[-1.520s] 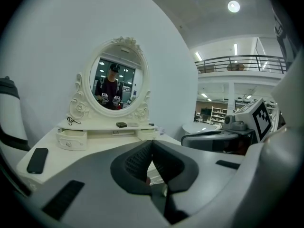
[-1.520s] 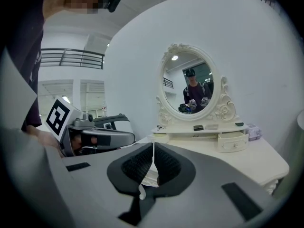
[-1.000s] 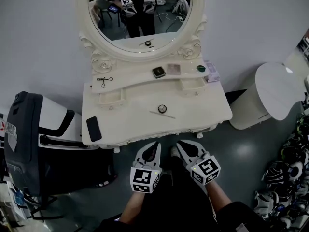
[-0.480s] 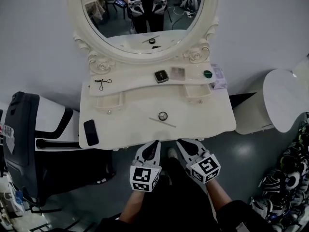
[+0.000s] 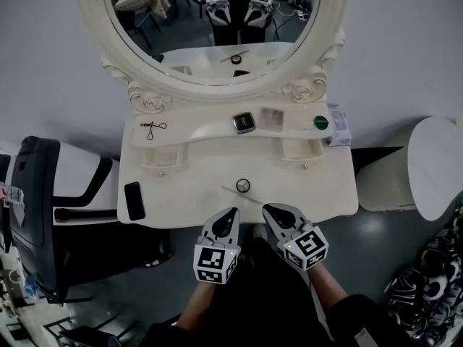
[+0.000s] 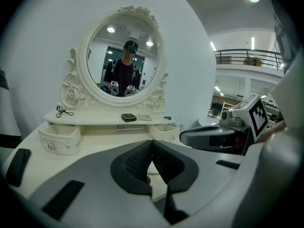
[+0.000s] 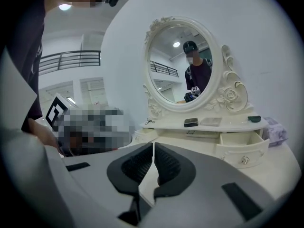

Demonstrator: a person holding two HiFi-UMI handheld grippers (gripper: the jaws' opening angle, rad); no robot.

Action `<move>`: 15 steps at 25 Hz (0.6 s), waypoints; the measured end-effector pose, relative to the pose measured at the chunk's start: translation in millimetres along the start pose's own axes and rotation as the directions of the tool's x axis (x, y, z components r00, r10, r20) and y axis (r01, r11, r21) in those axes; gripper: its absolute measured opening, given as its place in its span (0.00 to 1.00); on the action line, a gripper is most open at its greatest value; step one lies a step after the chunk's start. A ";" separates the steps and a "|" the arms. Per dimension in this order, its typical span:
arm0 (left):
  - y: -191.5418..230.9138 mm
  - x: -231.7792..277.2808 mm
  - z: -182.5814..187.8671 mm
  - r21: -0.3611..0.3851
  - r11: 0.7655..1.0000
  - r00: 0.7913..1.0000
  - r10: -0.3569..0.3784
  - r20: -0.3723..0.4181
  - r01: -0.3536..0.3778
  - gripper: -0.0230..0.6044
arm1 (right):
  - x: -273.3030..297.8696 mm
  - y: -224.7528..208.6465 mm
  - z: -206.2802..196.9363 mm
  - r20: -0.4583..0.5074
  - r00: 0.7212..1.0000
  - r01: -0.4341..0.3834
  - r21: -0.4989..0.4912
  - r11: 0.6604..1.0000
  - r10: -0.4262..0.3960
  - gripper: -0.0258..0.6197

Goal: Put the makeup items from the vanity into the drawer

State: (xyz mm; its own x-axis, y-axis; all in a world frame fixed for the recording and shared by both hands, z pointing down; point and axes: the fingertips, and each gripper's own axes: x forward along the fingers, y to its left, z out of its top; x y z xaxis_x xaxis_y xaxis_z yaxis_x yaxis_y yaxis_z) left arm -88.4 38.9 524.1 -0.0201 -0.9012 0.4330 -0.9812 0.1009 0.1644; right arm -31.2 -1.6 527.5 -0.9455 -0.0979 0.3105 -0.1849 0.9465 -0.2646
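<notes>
In the head view, a white bench with an oval mirror is seen from above. A round compact and a thin stick are laid near the front middle of the bench, and a black phone near its left edge. On the raised shelf under the mirror, a black loop, a square case, a clear palette and a green disc are lined up from left to right. Below the shelf, a left drawer and a right drawer are pulled open. The left gripper and the right gripper are held side by side at the bench's front edge, and no item is held. In the left gripper view, the fingers are pressed together with nothing between them, and the bench is seen beyond them. In the right gripper view, the fingers are also pressed together and empty, and the open right drawer is seen ahead to the right.
</notes>
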 end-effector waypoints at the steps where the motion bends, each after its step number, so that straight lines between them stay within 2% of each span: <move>1: 1.1 3.1 0.5 -0.002 1.000 1.000 0.006 -0.005 -0.006 0.06 | 2.8 -2.8 1.2 -0.002 1.000 -0.009 0.000 1.000 0.009 0.09; 8: 11.5 18.8 -1.1 -0.011 1.000 0.999 0.022 -0.034 -0.023 0.06 | 18.5 -16.1 0.4 -0.029 0.999 -0.027 0.007 1.000 0.027 0.09; 15: 22.7 26.2 -8.4 0.020 0.999 0.997 -0.028 -0.071 0.029 0.06 | 32.3 -24.9 -7.9 -0.068 0.998 0.014 0.019 1.000 -0.012 0.09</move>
State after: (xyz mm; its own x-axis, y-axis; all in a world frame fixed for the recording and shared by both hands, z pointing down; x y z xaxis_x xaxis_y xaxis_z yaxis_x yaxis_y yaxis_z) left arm -109.6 21.1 546.7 0.0207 -0.8714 0.4901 -0.9850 0.0661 0.1591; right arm -55.1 -26.0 551.4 -0.9226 -0.0884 0.3755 -0.2028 0.9392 -0.2772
